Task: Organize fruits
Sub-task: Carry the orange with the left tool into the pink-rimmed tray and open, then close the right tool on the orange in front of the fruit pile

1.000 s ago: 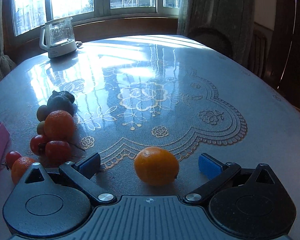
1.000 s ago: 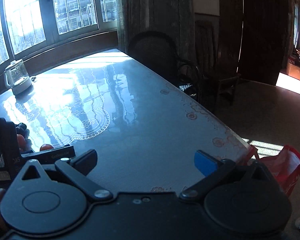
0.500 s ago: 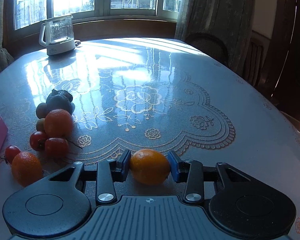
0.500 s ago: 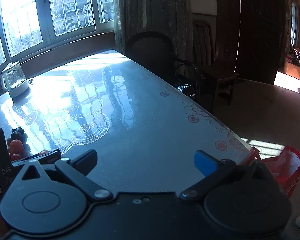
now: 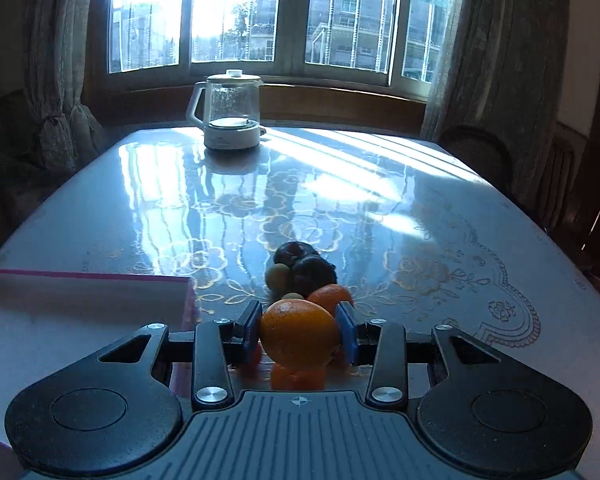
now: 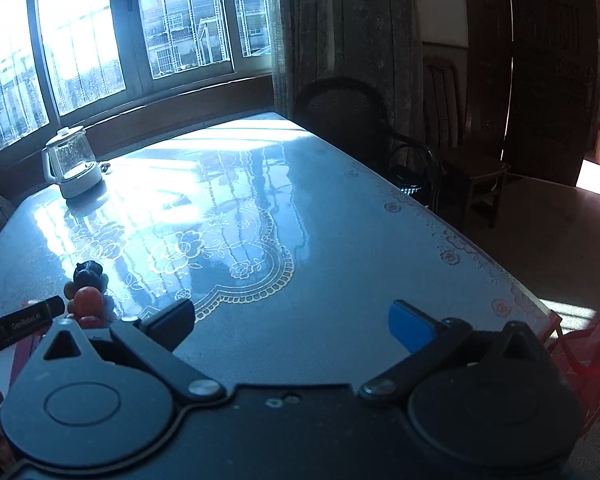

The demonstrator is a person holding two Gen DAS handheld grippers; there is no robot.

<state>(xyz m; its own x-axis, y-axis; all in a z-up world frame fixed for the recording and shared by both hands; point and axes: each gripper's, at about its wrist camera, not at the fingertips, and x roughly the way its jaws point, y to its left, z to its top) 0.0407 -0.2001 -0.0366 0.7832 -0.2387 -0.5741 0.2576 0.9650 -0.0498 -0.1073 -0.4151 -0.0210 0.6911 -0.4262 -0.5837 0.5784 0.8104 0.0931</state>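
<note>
One round orange fruit [image 5: 298, 334] sits clenched between the blue pads of the left tongs [image 5: 300, 334], lifted above the small fruit heap [image 5: 304, 274] beside the pink-rimmed tray [image 5: 88, 312]. Smooth peel and a narrow grip: I'd fear it squirting out onto the glossy lace-patterned counter [image 5: 380, 216]. The right-wrist view adds the right tongs [image 6: 292, 322], spread wide, empty.

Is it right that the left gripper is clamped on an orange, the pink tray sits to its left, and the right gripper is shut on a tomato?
Not quite. The left gripper does clamp the orange, and the pink tray is to its left. But the right gripper holds nothing: the right wrist view shows its jaws spread wide over bare table.
</note>
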